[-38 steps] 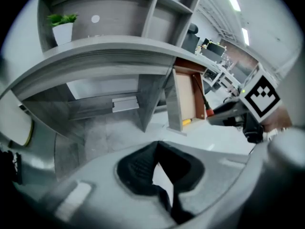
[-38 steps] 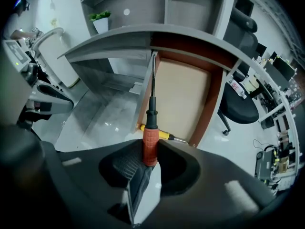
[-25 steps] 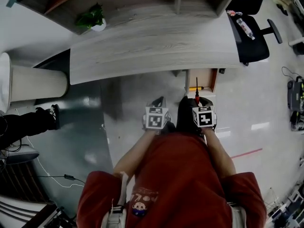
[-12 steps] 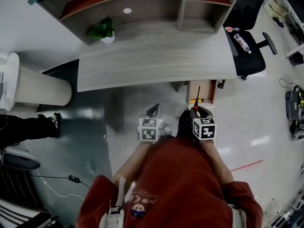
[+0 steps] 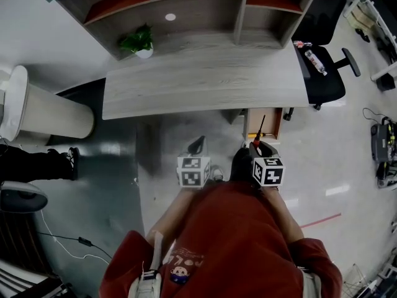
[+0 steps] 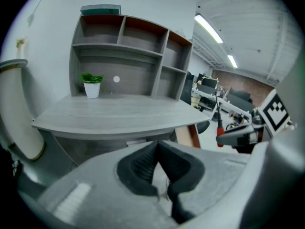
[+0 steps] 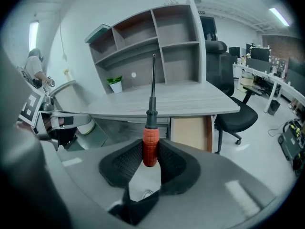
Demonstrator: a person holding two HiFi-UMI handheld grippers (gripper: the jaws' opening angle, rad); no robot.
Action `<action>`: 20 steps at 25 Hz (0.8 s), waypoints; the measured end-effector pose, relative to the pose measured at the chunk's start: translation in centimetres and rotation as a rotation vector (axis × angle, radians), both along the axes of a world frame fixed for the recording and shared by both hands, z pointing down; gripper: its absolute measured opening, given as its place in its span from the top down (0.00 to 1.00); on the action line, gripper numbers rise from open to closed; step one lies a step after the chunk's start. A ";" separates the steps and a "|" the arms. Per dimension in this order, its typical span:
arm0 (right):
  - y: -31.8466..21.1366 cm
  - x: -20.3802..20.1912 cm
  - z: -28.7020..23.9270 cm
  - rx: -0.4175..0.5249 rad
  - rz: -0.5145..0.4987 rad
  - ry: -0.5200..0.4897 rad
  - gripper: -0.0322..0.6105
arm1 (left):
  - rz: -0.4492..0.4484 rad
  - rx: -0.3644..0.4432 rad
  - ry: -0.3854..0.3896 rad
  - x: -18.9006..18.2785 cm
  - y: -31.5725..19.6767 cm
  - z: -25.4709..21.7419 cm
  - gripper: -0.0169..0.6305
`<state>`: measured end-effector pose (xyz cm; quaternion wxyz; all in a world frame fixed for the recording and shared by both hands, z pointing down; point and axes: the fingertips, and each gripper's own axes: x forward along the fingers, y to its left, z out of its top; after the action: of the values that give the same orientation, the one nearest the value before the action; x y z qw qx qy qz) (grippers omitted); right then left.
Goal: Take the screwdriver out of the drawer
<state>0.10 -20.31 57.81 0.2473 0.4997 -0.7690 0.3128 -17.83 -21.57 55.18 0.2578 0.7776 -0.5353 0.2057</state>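
Both hand-held grippers have lifted a little since the earlier frame, and the screwdriver's shaft, upright in the head view then, now leans to the right. The right hand-held gripper [image 7: 150, 149] [image 5: 257, 146] is clenched on the screwdriver [image 7: 150, 144] [image 5: 259, 134]. Its dark pads press the red handle from both sides, and the black collar and thin shaft point up and away from it. The screwdriver is out of the drawer [image 5: 273, 120] [image 7: 190, 130], held in the air in front of it, and the drawer stands pulled open under the right end of the surface [image 5: 205, 79] [image 7: 190, 101] [image 6: 119, 111]. The left hand-held gripper [image 6: 156, 149] [image 5: 197, 145] is beside the right one. Its jaws are closed, tips touching, with nothing between them. In the left gripper view the right hand-held gripper and the red handle appear at the right. On the surface, a small plant [image 5: 139, 42] [image 6: 91, 82] [image 7: 116, 84] in a white pot stands at the foot of a shelf unit [image 5: 186, 5] [image 6: 124, 46] [image 7: 157, 42]. A black chair [image 5: 322, 67] [image 7: 233, 118] stands at the surface's right end.
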 end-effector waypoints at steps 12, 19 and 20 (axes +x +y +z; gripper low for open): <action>0.0 -0.6 -0.9 0.038 -0.022 -0.012 0.80 | 0.014 0.019 -0.016 0.3 -0.1 -0.5 0.98; 0.4 -0.3 -1.0 0.037 -0.012 -0.022 0.80 | 0.013 0.012 0.005 0.8 0.2 -0.5 0.98; 0.4 -0.3 -1.1 0.039 -0.013 -0.019 0.80 | 0.015 0.013 0.003 0.9 0.2 -0.5 0.98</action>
<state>-0.15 -19.91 56.75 0.2323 0.4966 -0.7804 0.3007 -16.96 -21.33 54.63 0.2519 0.7836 -0.5303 0.2032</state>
